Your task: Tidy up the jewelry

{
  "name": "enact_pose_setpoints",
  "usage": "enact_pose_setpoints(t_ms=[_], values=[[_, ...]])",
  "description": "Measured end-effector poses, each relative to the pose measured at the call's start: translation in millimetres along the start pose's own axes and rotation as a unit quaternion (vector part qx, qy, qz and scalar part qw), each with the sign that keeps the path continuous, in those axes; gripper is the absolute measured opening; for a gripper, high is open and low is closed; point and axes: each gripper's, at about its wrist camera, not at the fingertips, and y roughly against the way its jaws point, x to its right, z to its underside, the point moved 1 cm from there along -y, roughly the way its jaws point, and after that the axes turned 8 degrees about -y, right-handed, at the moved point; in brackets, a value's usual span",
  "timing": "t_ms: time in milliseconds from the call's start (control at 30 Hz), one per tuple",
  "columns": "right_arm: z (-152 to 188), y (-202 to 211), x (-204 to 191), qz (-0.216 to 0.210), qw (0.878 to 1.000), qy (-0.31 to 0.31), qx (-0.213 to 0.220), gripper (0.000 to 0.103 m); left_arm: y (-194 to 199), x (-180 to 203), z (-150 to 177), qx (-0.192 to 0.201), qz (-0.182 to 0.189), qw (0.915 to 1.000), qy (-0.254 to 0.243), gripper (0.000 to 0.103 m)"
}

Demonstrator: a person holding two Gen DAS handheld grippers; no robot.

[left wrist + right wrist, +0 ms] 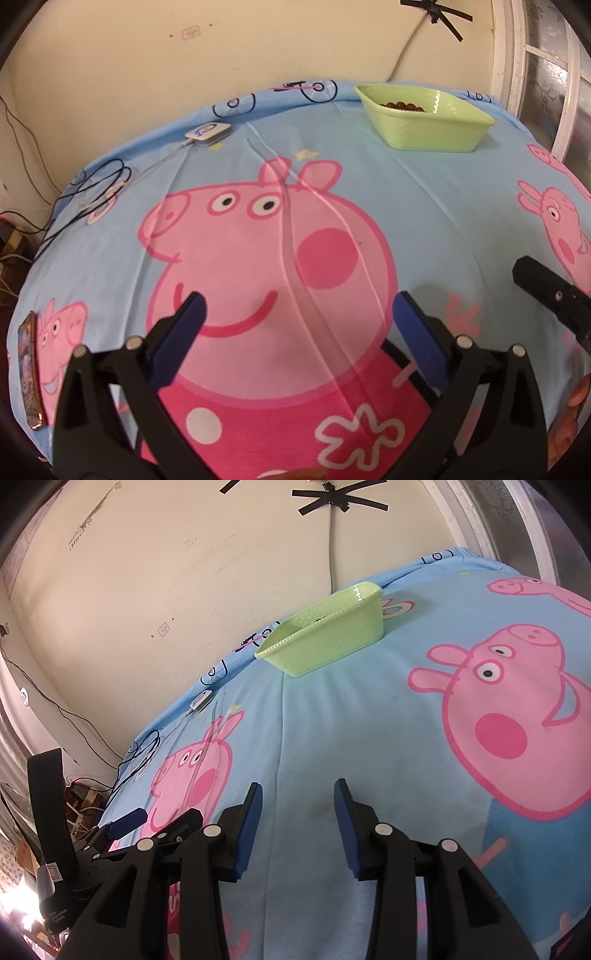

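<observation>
Both the left gripper [297,306] and right gripper [298,794] hover with jaws spread, empty. The green basket [424,122], holding brown beads [403,106], sits well ahead; any further piece should be approached low and squarely.

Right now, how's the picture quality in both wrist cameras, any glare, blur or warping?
Left wrist view: strong fisheye bulge bends the bedsheet into a dome, corners go black, focus is fairly sharp, with a small highlight inside the green basket. Right wrist view: same warping and tilted, a glare spot on the basket rim, blown-out light at the bottom left corner.
</observation>
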Motion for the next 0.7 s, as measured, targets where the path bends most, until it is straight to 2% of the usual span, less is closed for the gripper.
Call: enact_pose_setpoints(t_ms=[700], values=[[-0.1, 0.4, 0.9, -0.003, 1.000, -0.004, 0.002, 0.016, 0.1, 2.0, 0.6, -0.006, -0.017, 0.9998, -0.001, 0.097]])
